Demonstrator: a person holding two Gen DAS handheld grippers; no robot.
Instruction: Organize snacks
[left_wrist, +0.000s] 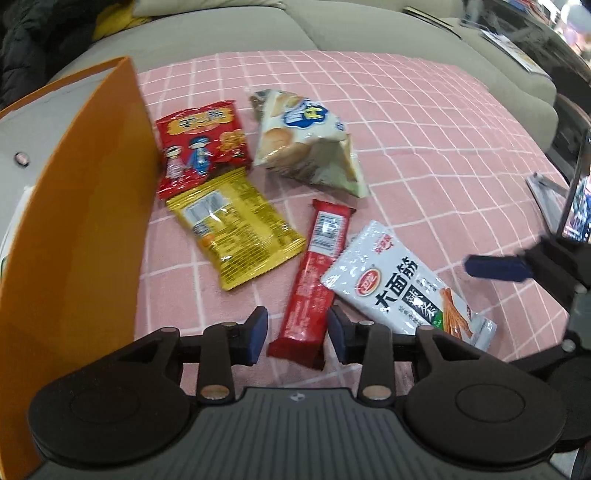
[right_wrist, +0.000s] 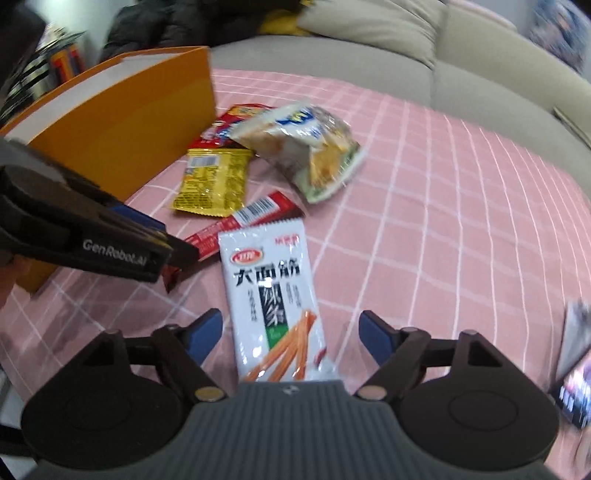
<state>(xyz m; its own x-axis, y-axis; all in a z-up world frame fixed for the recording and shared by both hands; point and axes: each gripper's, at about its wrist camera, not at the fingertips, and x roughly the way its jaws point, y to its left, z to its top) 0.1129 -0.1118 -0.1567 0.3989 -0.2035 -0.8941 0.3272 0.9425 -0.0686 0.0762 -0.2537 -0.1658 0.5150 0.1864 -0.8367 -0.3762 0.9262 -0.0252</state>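
- Pink checked cloth covers the surface under the snacks; a beige sofa rises behind it.
- An orange box stands open at the left edge of the cloth, its tall wall just beside the nearest packets.
- The red snack packet with cartoon figures lies against that wall, and the yellow packet overlaps its lower edge, back side up.
- A puffy biscuit bag, white and blue with round crackers printed on it, sits to the right of the red packet, apart from the box.
- The long red bar lies lengthwise, barcode up, and its near end sits between the blue pads of the left hand-held gripper.
- The left hand-held gripper stands narrowly parted around the bar's end; whether the pads touch the wrapper cannot be told.
- The white spicy-strip packet, with black characters and orange sticks printed on it, overlaps the red bar's right edge.
- The right hand-held gripper is spread wide, one pad on each side of the white packet's lower end, clear of it on both sides.
- In the right wrist view the left tool crosses the frame above the bar.
- A phone screen glows at the far right edge.
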